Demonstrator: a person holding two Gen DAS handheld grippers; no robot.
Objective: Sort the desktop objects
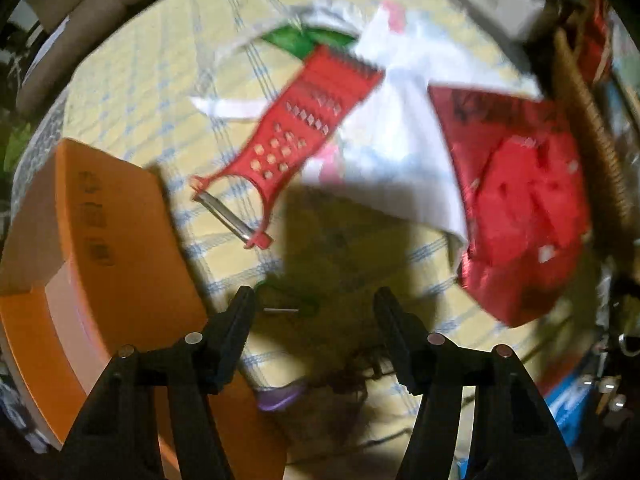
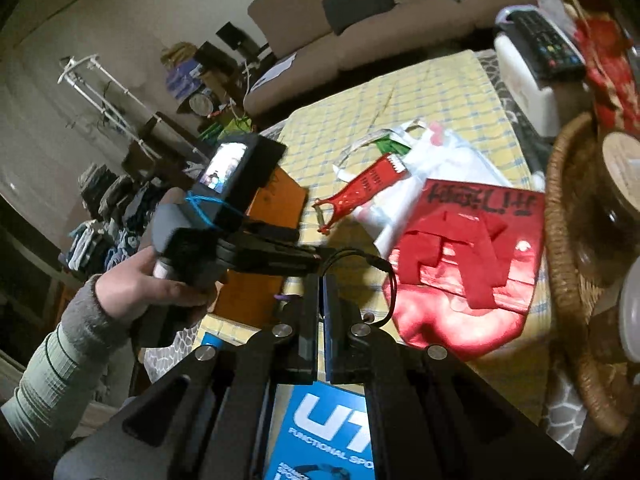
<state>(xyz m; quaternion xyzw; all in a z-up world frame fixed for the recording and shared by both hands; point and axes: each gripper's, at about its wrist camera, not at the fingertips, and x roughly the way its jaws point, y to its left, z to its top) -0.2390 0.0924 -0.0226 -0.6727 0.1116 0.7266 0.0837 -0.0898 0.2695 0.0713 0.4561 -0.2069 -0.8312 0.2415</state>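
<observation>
Left gripper (image 1: 314, 300) released, nothing held; right gripper (image 2: 321, 292) clenched, empty. Red peeler (image 1: 296, 136) ahead of left jaws, slightly leftward: advance, straddle narrow neck, avoid white bag (image 1: 400, 132)

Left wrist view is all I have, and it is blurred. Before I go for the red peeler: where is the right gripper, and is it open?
Observer: The right gripper hangs over a blue box at the near table edge with its jaws together. A black cable loops past its tip.
Operator: Is it pinching that cable?
Observer: I cannot tell. The cable runs up to the fingertips, but the contact itself is hidden.
Operator: Is there anything beyond the red bag that I would miss?
Observer: A black remote lies on a white box at the far corner, past the red bag.
</observation>
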